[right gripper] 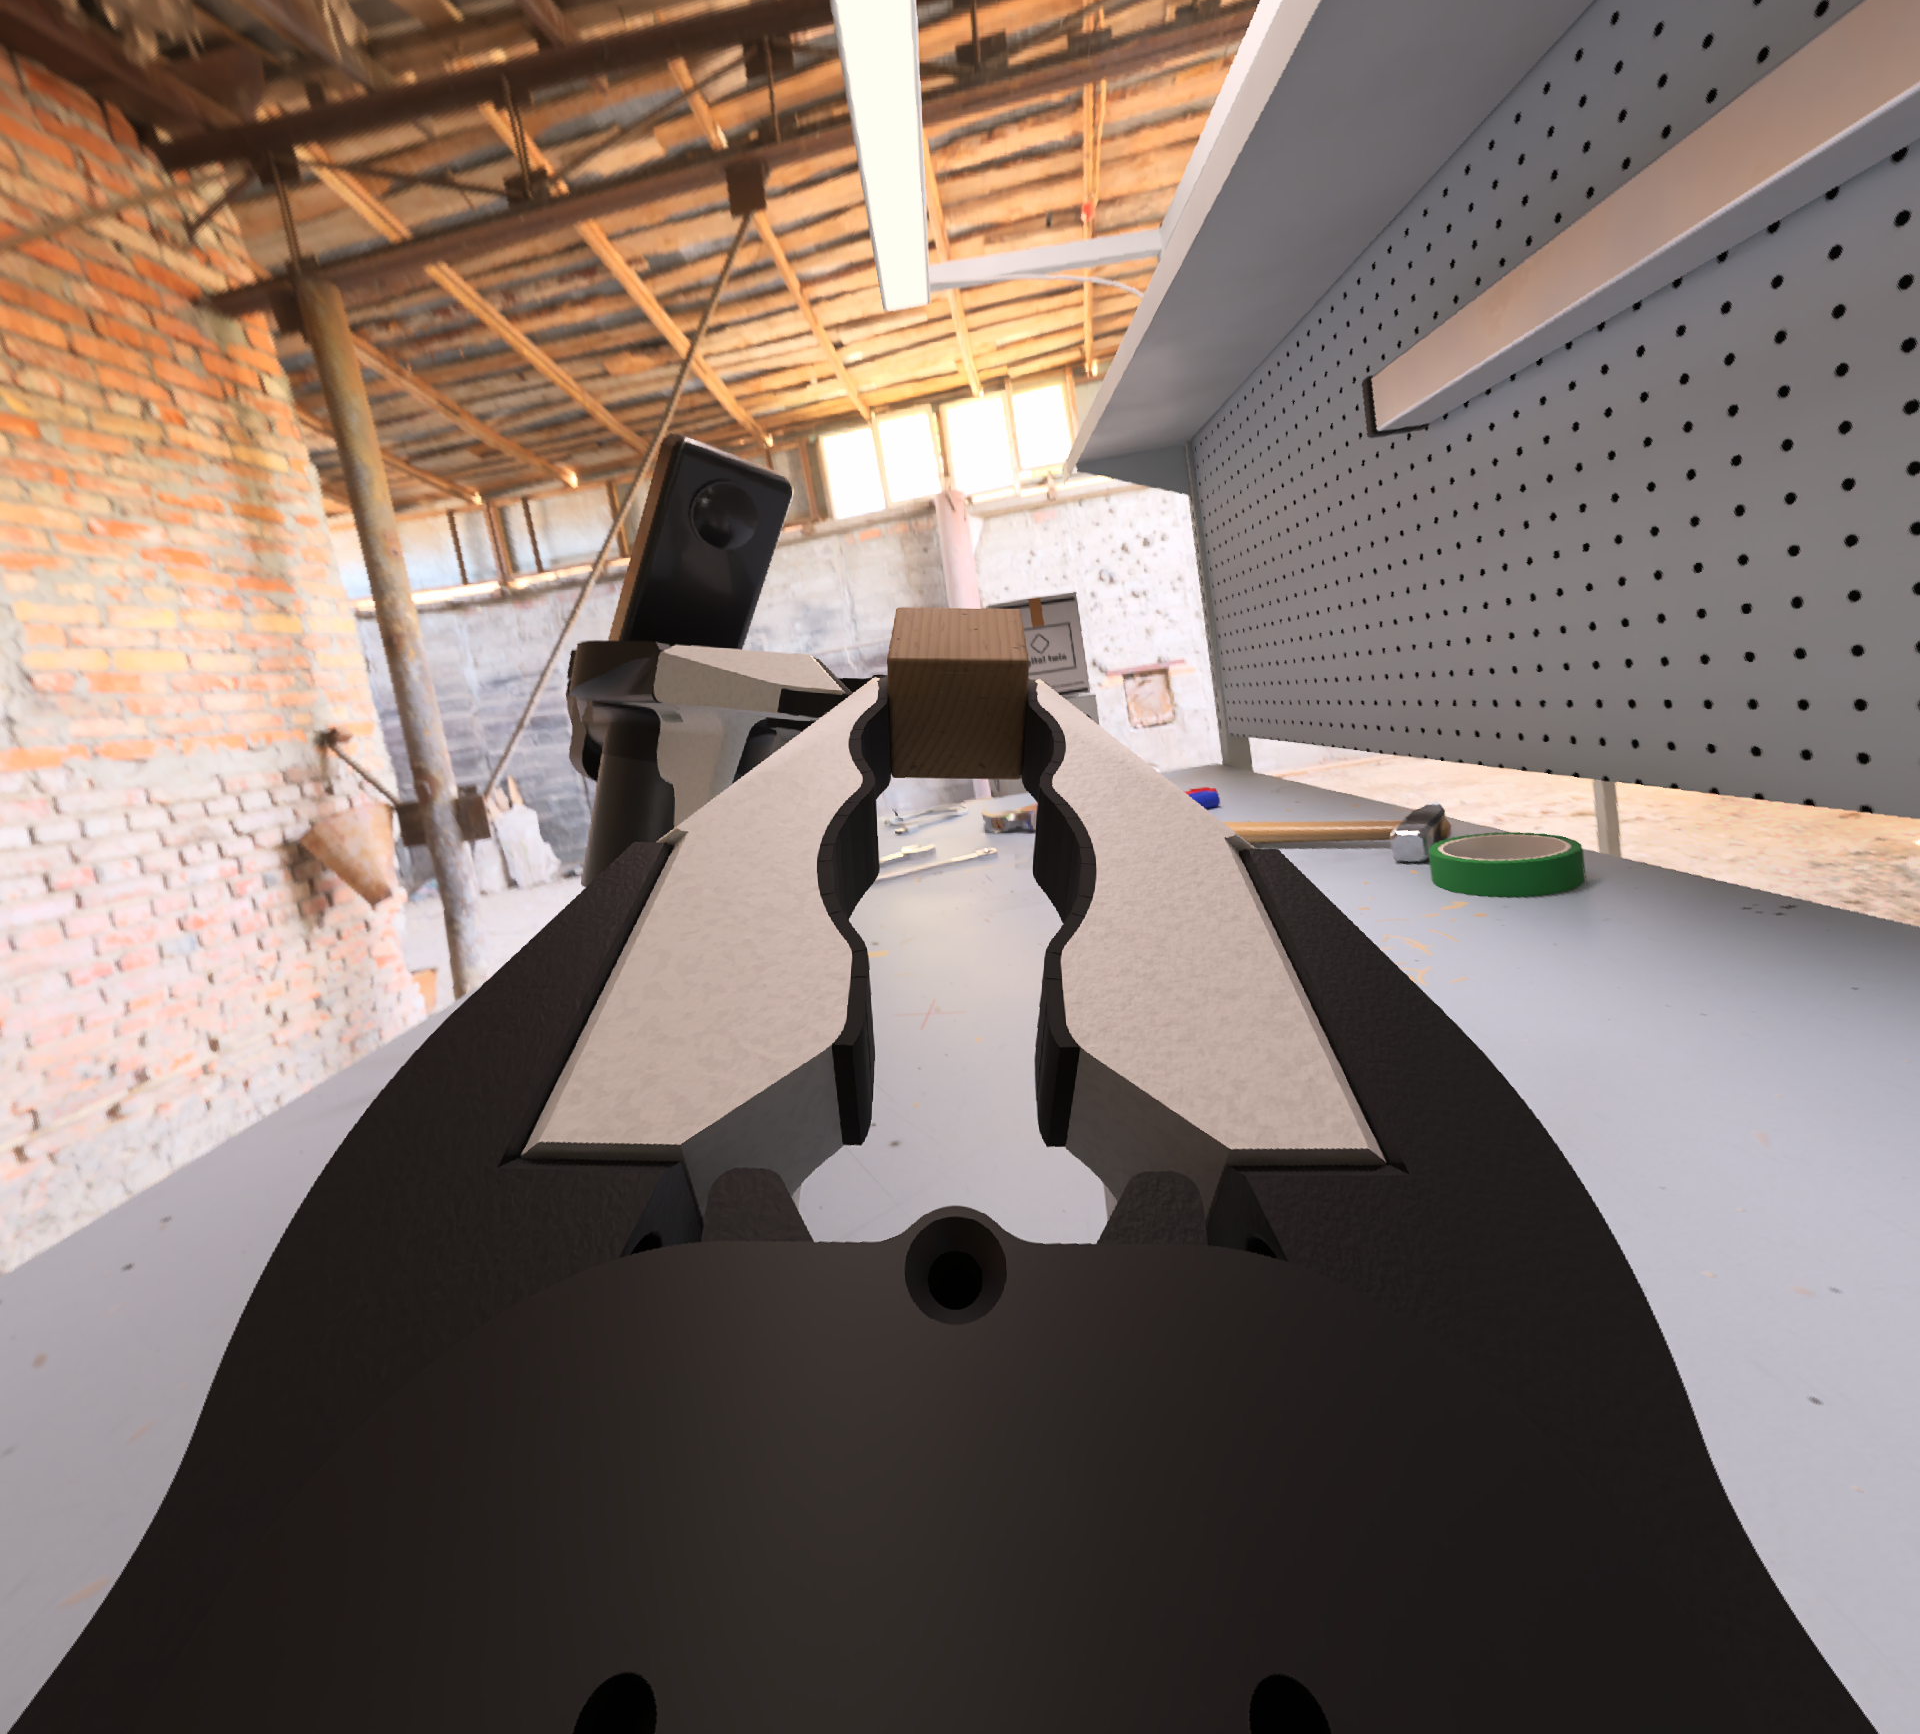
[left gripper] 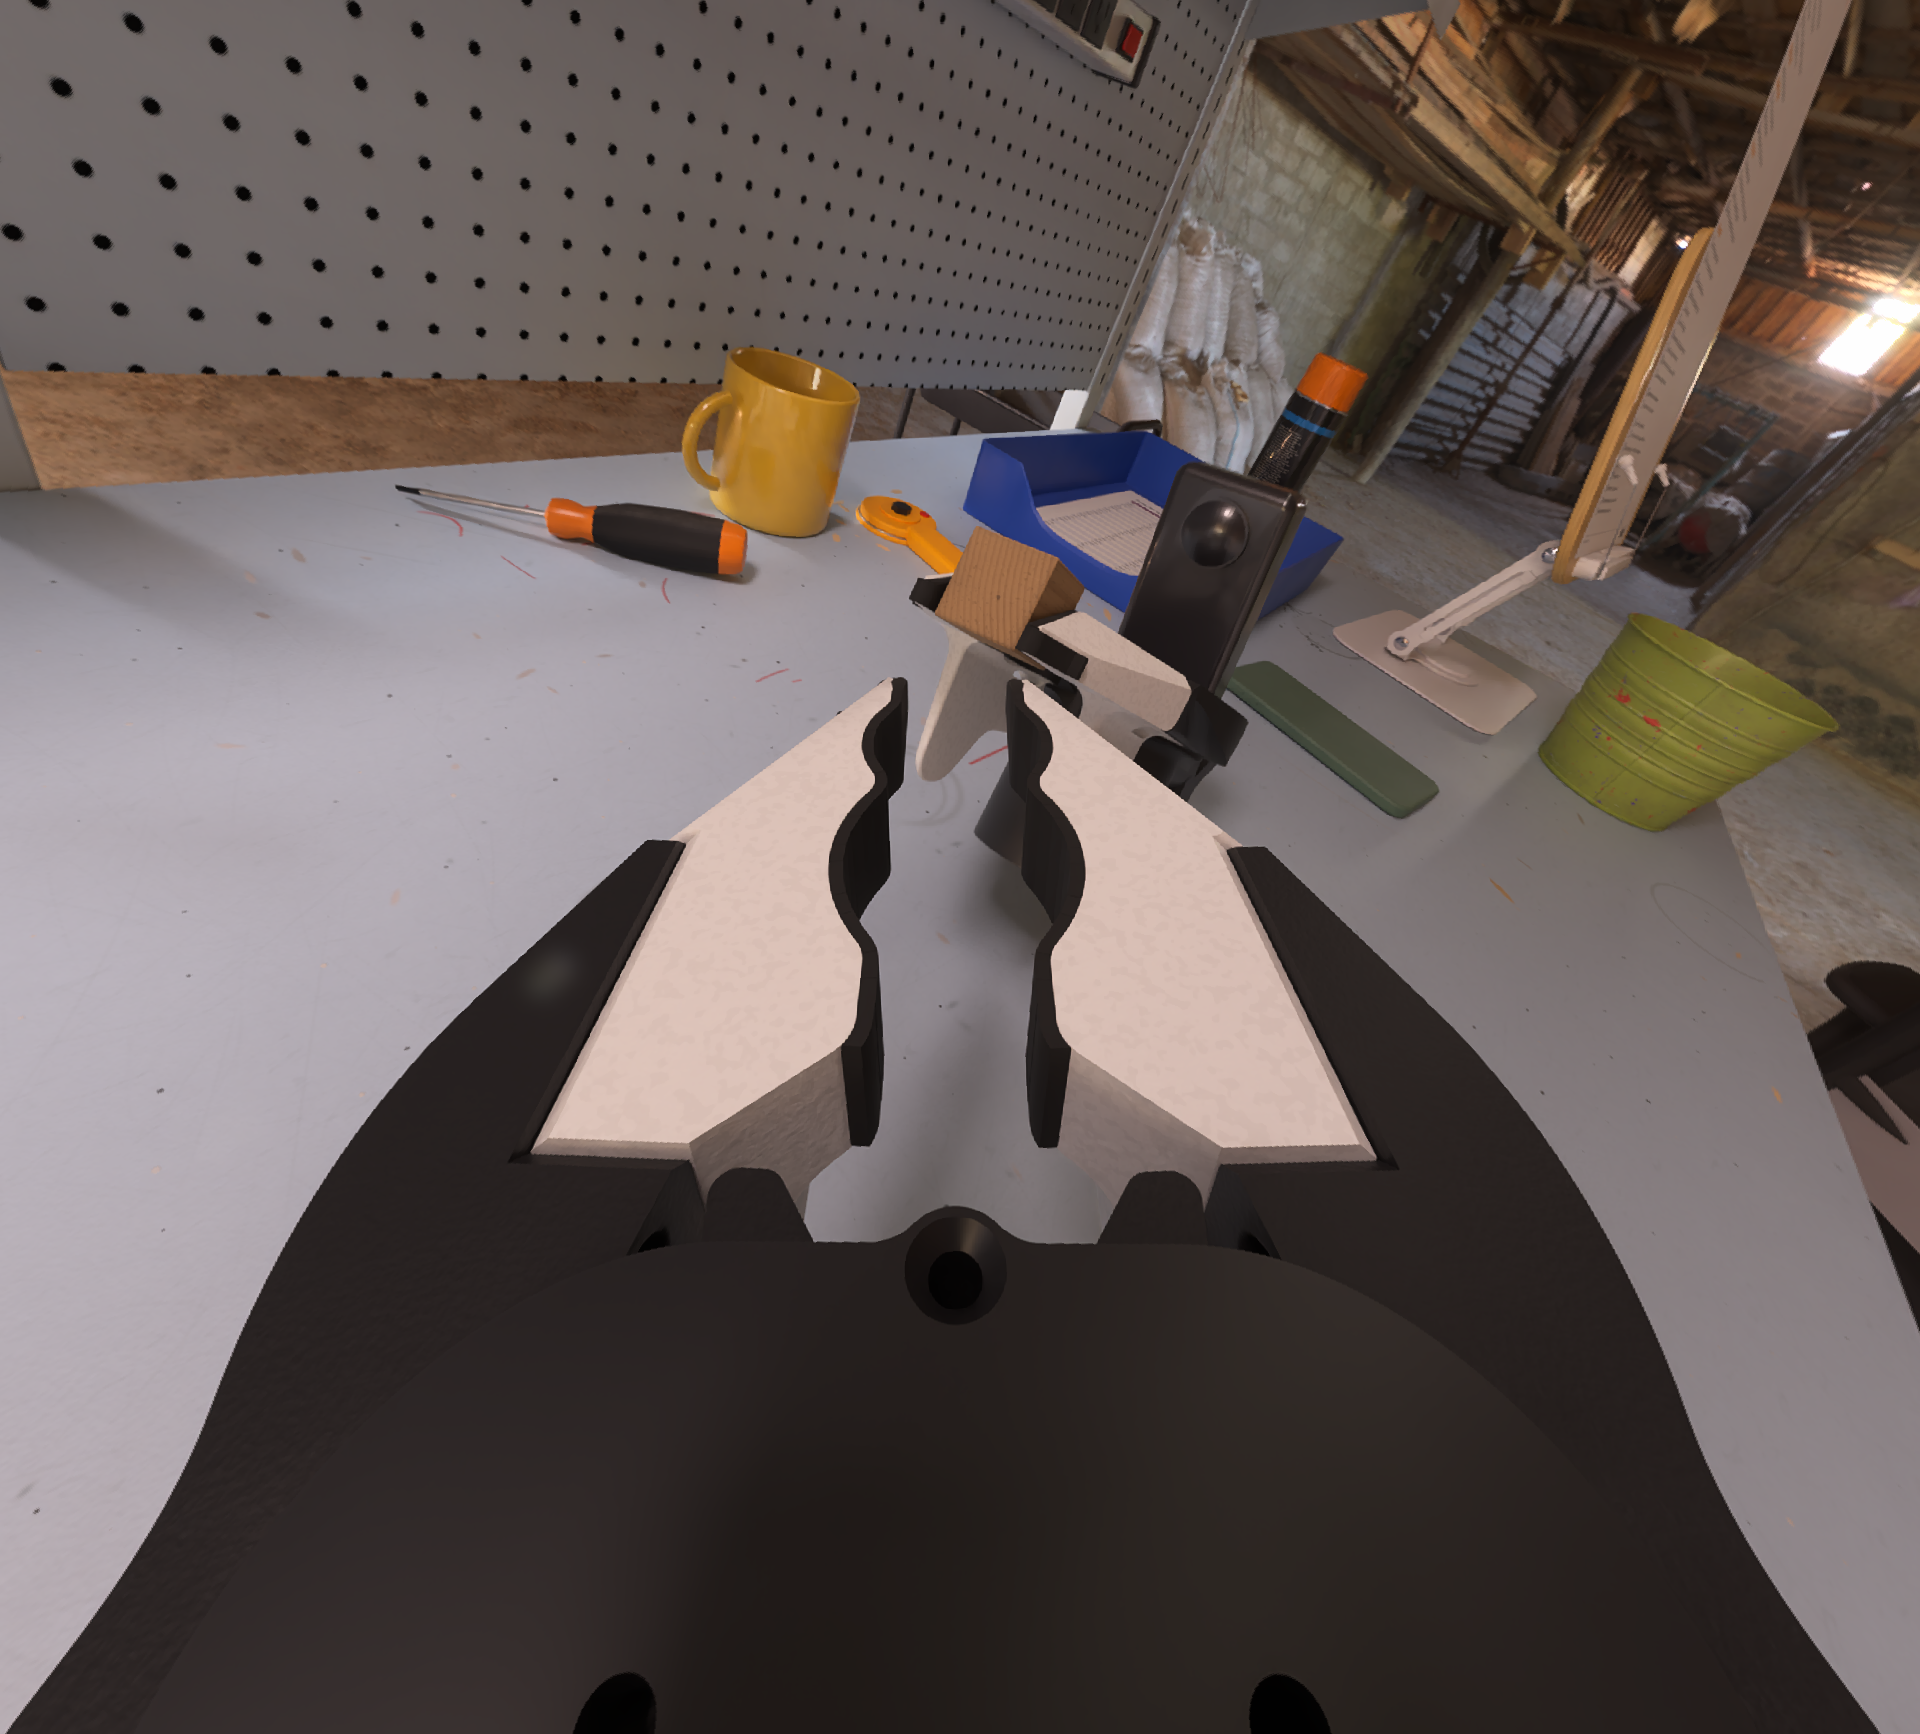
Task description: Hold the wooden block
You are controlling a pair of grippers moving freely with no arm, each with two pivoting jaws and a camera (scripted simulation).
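Between the right gripper's (right gripper: 954,708) fingertips, above the bench (right gripper: 1558,1113), sits the wooden block (right gripper: 954,705), pinched firmly; keep pressure even and level. Left gripper (left gripper: 956,718) hangs nearby, parted, empty.

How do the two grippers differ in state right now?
The right gripper is shut on the wooden block, held clear above the bench; the left gripper holds nothing, its fingers apart. The right tilts upward, the left points at the right one. Both share white fingers and black bodies.

grey pegboard (left gripper: 520,126) behind workbench (left gripper: 312,801); brick wall (right gripper: 135,541), timber ceiling (right gripper: 468,74).
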